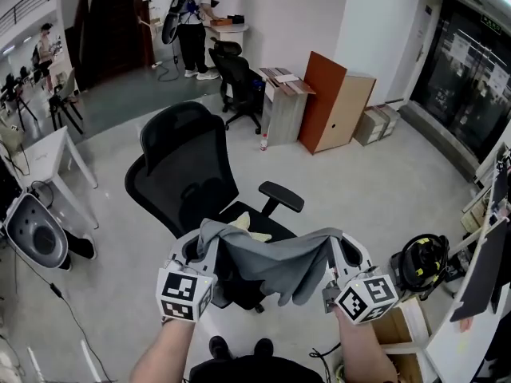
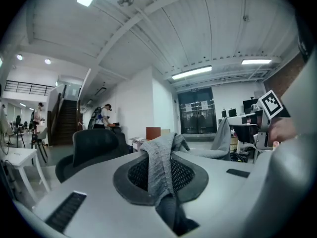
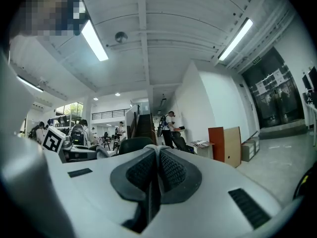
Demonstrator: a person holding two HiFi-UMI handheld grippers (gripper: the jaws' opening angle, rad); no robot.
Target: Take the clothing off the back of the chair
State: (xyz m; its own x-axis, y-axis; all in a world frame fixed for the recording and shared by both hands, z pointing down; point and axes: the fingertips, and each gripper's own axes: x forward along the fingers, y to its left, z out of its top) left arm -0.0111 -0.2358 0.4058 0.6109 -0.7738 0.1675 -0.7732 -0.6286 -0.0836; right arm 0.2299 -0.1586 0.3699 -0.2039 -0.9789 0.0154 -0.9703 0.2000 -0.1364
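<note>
The black mesh office chair stands in the middle of the head view, its back bare. A grey knit garment is stretched between my two grippers, low over the chair's seat and near me. My left gripper is shut on the garment's left end, and the cloth runs between its pads and drapes down. At the garment's other end my right gripper is shut, a thin grey fold showing at the tips of its closed jaws. A pale yellow item lies on the seat.
A second black chair and a small desk stand behind, with an orange board and cardboard boxes. A bottle stands on the floor. White table at left, black helmet-like object at right, a person far back.
</note>
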